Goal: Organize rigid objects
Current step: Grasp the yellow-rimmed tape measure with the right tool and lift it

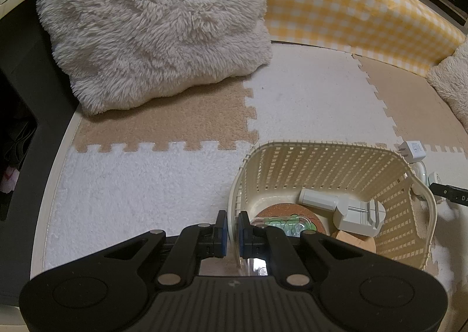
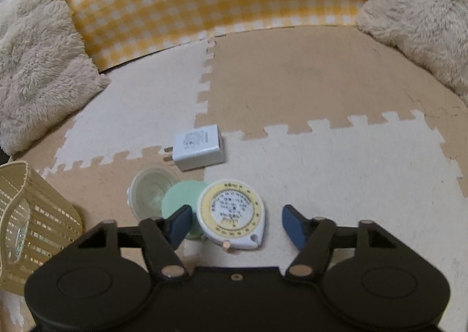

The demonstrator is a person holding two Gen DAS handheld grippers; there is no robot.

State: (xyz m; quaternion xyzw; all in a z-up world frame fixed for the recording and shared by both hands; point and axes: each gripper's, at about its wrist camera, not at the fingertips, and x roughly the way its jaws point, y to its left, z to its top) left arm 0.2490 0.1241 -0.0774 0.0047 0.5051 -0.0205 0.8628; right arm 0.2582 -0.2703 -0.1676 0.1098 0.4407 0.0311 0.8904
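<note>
Your left tool (image 1: 229,232) is clamped on the near wall of the cream lattice basket (image 1: 321,162), one blue pad outside the rim and one inside, the jaws nearly closed on the thin plastic. Inside the basket lie a grey-white watch-link tool (image 1: 348,212), a round cork coaster (image 1: 280,212), a clear packet with green print (image 1: 280,225) and a pale wooden piece (image 1: 355,239).

Your right tool (image 2: 234,225) stands partly open over the floor mat (image 2: 336,162), its pads apart and pressing on nothing. Between them, nearer the left pad, lies the round tape measure (image 2: 231,212) with its yellow dial ring. Just to its left sits a mint-green lid (image 2: 181,200), partly under the left pad, touching or overlapping a clear round container (image 2: 150,193); the blur leaves that unclear. Beyond them a white plug adapter (image 2: 199,147) lies flat on the mat. Fluffy cushions (image 2: 44,68) and a yellow checked bolster (image 2: 204,4) border the far edge.
</note>
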